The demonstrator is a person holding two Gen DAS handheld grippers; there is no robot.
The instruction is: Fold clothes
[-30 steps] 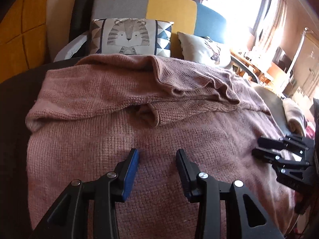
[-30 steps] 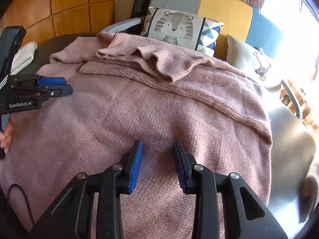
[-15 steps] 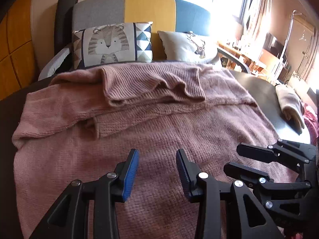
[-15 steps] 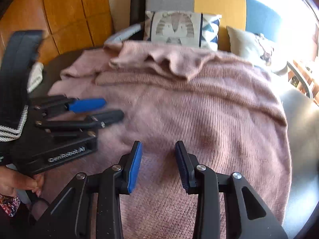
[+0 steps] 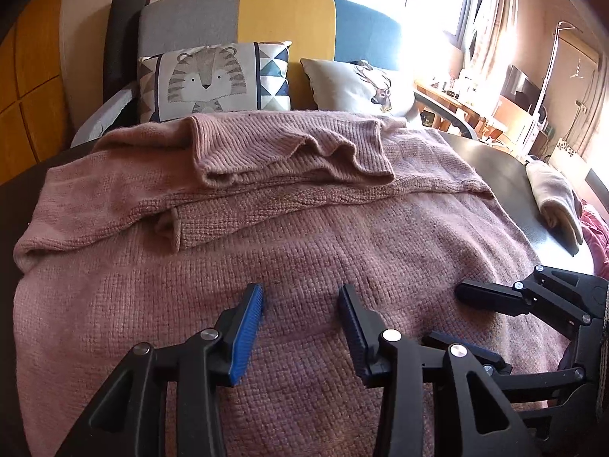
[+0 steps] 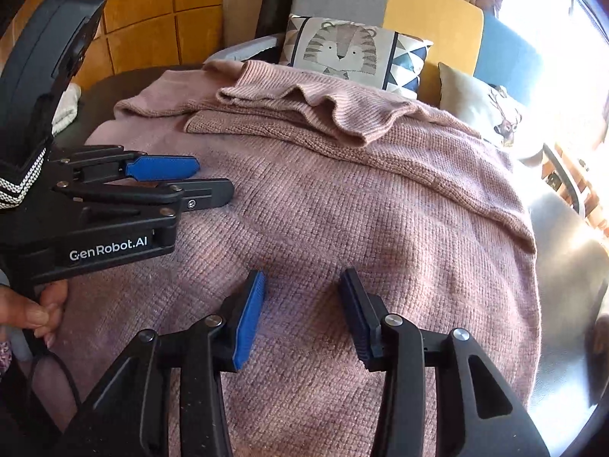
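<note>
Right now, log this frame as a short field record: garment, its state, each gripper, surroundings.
garment: pink knit sweater, spread over a dark table
state: far part folded toward the body, ribbed edge on top
left gripper: above the near fabric, jaws opening, nothing between them
right gripper: above the near fabric, jaws opening, nothing between them
spacing: grippers side by side, close together
surroundings: tiger cushion and deer cushion behind the sweater; pale folded cloth at the table's right edge
</note>
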